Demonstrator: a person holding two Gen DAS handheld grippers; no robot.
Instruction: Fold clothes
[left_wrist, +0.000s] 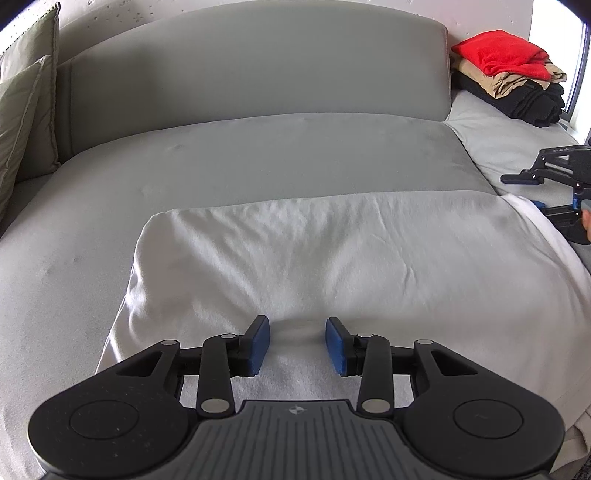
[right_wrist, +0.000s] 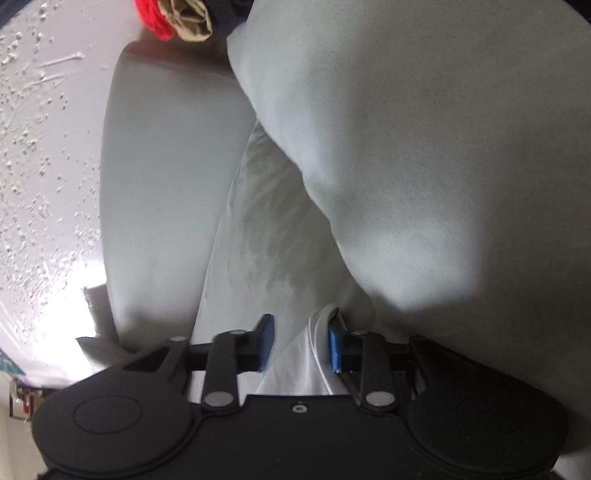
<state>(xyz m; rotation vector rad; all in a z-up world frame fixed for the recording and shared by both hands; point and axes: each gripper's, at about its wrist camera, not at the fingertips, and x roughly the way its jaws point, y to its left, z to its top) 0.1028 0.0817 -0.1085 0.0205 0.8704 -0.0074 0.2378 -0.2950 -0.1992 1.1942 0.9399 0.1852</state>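
White cotton dominates the scene: one pale garment (left_wrist: 332, 258) is spread flat across the front edge of the grey sofa (left_wrist: 258, 155), its far edge folded straight, the creases not yet smoothed. Three folded pieces are counted in a stack (left_wrist: 513, 77) at the sofa's far right corner, red on top, tan in the middle, black beneath, so part of the job is judged done. One garment is left in work, and further folds appear to be needed before it can be added to the stack. Two green cushions (left_wrist: 26, 96) are seen at the far left corner.

Two sets of tongs are in use. The left tongs (left_wrist: 297, 343) are held over the near edge of the white garment, jaws partly open, nothing gripped; the cloth lies below the blue pads (left_wrist: 260, 343). The right tongs (right_wrist: 301, 341) are seen at the garment's right edge, jaws partly open, a fold of the white cloth lying between them against one pad; a firm grip is not shown.
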